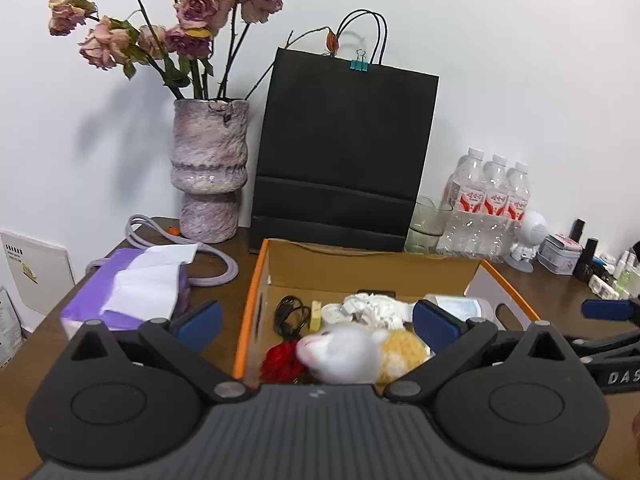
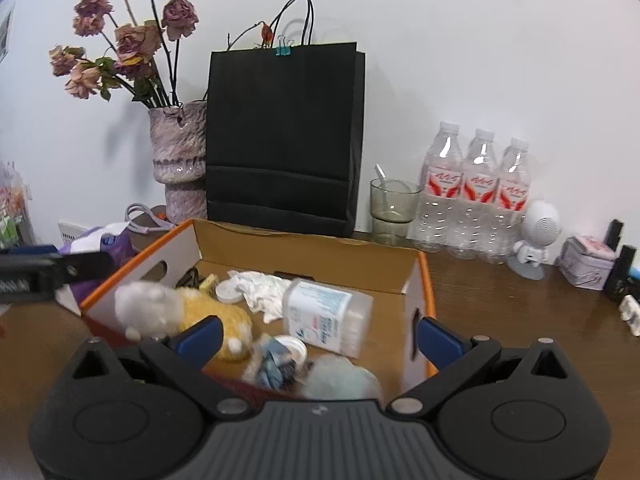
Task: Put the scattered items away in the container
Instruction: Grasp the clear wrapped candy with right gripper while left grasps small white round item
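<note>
Both grippers, left and right, gape wide, empty; plush toy lies in box below them.

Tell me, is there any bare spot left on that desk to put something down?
Yes: bare wood shows right of the cardboard box, in front of the water bottles and the white figurine. The box floor along its back wall is also free. The left side is crowded by the tissue pack, cable and vase.
</note>
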`<state>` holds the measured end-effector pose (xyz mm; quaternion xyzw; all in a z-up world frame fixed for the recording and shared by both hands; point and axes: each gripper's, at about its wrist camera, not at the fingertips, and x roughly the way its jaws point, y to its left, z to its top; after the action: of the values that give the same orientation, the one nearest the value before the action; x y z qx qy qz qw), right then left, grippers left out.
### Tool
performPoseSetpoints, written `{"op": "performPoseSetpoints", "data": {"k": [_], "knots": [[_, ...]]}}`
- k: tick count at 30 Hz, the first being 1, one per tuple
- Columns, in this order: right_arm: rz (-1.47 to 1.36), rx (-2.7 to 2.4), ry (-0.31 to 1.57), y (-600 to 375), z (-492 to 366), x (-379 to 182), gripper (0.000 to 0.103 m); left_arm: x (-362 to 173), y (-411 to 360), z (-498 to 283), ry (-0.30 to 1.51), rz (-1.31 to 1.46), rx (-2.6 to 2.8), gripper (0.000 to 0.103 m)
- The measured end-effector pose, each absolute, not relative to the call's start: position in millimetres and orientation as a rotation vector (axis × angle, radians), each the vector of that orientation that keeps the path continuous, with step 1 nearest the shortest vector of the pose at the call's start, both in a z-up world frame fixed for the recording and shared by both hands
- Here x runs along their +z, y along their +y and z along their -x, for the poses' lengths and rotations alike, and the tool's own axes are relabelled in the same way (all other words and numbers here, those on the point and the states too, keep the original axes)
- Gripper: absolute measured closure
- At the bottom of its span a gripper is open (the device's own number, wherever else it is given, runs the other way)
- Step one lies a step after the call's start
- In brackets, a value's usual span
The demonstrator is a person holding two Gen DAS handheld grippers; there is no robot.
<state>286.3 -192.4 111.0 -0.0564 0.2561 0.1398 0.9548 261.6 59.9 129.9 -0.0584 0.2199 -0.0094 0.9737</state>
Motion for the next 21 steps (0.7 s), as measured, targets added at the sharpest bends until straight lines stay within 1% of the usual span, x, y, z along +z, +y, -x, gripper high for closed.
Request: {"op": "performPoseSetpoints", "data": {"k": [6,11,13,14,15,19,21], "knots": [[0.160,0.295,0.544,-207.4,-252.3,93.2,0.000,113.0,70.7,-234.3,0.492,0.065,-0.030,0.000],[0.179,0.341,0.594,-204.6,-226.1,63.0,0.000,87.7,70.2,-216.0,0.563,0.052,-0.061,0.000],[0.174,0.370,0.609,-200.4,-217.8,51.8,0.002,79.4,68.5,-208.5,0.582,0.052,-0.081,0.000],[0.169,0.388,0.614,-197.9,-214.0,47.2,0.004,75.6,67.8,-204.4,0.590,0.052,-0.090,0.000],[0.163,0.407,0.616,-195.2,-210.0,43.0,0.009,72.2,66.9,-200.1,0.597,0.052,-0.095,0.000],[0.163,0.473,0.619,-182.6,-201.6,31.8,0.017,61.1,63.0,-188.1,0.619,0.047,-0.113,0.000],[0.177,0.484,0.630,-175.9,-202.6,27.7,0.042,55.1,60.1,-185.4,0.637,0.043,-0.121,0.000]]}}
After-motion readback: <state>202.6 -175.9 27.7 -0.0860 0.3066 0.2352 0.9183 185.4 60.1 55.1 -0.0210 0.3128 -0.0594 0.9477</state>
